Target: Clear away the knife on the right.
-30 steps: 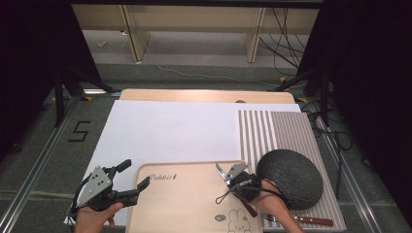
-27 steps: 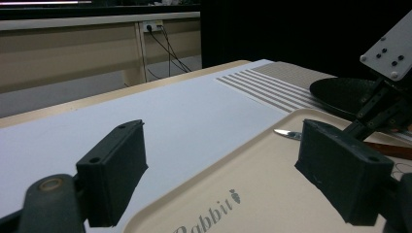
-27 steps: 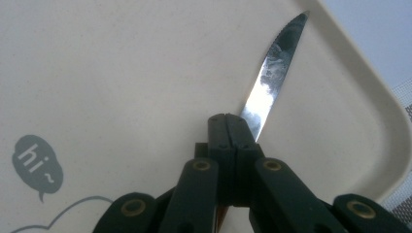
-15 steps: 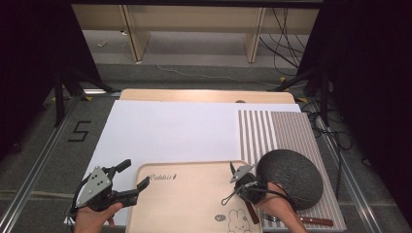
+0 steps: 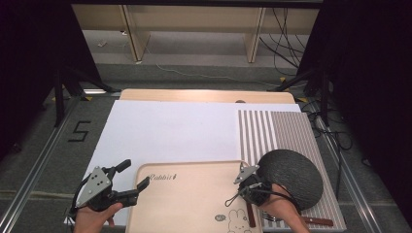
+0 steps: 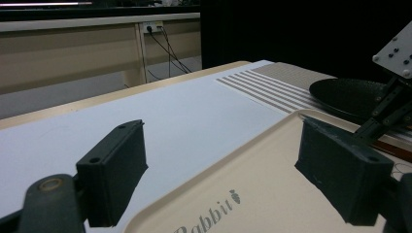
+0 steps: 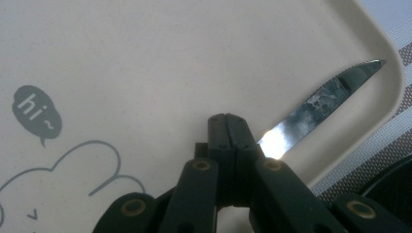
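A beige tray (image 5: pixel 184 194) printed with a rabbit lies at the near edge of the table. My left gripper (image 5: pixel 133 174) is open at the tray's left rim; in the left gripper view its jaws (image 6: pixel 228 170) straddle the tray's near-left corner (image 6: pixel 272 194) with nothing between them. My right gripper (image 5: pixel 248 196) is over the tray's right side. In the right gripper view it (image 7: pixel 232 119) is shut, tips down over a knife (image 7: pixel 320 97). The knife lies flat on the tray (image 7: pixel 145 58), blade pointing to the corner. Its brown handle (image 5: pixel 250 216) lies along the tray's right edge.
A round black plate (image 5: pixel 291 174) sits on a striped placemat (image 5: pixel 277 131) right of the tray. Another brown-handled utensil (image 5: pixel 316 222) lies on the mat by the plate's near edge. A white sheet (image 5: pixel 170 131) covers the table behind the tray.
My right gripper has shifted slightly right and toward the person along the tray's right side. The left gripper has stayed where it was, still open.
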`<state>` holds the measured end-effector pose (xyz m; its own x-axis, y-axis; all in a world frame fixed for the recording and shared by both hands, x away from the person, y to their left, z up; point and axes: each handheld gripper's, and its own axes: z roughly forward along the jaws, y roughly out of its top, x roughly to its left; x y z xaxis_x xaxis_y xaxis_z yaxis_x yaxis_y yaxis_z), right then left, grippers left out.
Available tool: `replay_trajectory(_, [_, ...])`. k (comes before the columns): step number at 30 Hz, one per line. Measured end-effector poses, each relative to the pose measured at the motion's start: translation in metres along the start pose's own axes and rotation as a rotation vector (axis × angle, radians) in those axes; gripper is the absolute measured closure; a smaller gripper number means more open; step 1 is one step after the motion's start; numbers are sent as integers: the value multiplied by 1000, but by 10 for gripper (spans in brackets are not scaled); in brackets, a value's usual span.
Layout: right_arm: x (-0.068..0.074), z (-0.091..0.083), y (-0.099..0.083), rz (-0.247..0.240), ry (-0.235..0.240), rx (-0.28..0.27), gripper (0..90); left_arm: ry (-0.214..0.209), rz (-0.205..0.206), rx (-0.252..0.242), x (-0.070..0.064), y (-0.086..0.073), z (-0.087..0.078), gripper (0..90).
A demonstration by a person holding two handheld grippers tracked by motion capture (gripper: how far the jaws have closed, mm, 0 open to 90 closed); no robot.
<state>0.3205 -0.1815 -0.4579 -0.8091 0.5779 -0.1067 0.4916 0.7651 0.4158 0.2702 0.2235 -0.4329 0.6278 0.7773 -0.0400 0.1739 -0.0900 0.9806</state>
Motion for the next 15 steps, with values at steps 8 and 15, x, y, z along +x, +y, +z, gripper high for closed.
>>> replay_trajectory(8, [-3, -11, -1, -11, 2, -54, 783, 1, -1, 1, 0, 0, 0, 173])
replay_trajectory(15, [-6, -21, 0, 28, -20, -116, 490, 0, -4, 1, 0, 0, 0, 173])
